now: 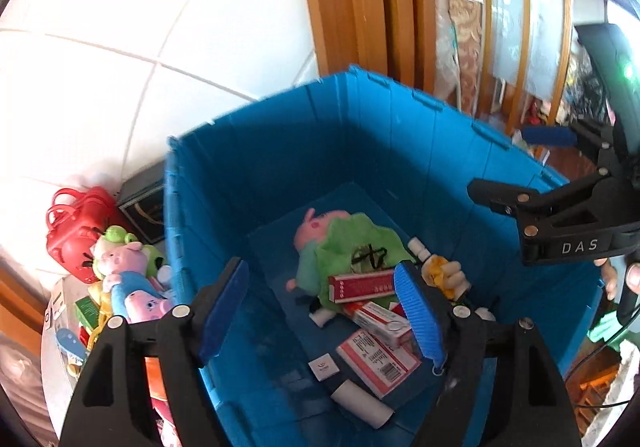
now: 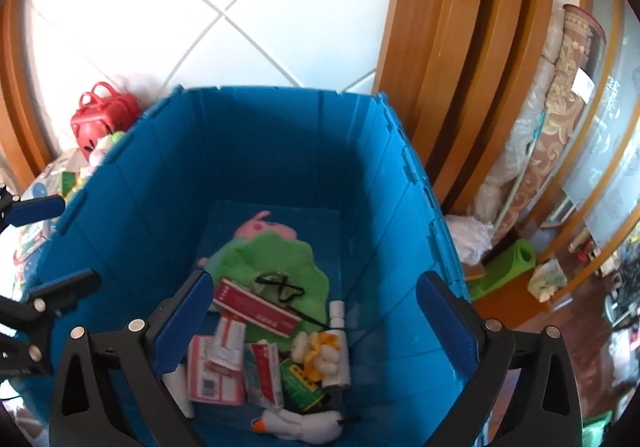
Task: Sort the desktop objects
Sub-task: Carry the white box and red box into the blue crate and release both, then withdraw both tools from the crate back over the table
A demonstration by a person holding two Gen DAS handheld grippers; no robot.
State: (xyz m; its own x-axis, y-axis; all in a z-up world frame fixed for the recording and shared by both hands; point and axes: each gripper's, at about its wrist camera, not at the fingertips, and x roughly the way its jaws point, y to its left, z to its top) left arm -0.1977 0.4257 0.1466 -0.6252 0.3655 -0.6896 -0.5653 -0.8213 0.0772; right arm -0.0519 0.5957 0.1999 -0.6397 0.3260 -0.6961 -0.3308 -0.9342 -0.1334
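Both empty, jaws apart, the left hand-held gripper [image 1: 324, 311] sits nearer the plush toys [image 1: 128, 279] on its left than the right hand-held gripper [image 2: 316, 323] over the blue bin [image 2: 256, 151].

My two grippers, left [image 1: 320, 311] and right [image 2: 316, 323], were black plastic with ribbed blue pads, silver screws, and white "DAS" lettering.

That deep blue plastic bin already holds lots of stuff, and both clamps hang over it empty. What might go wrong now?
1. The left hand-held gripper and right hand-held gripper hover close together, so they could knock each other.
2. The deep blue plastic bin has tall walls that either could clip while pulling out.
3. Soft toys piled outside sit tangled, so a grab may drag neighbours along.
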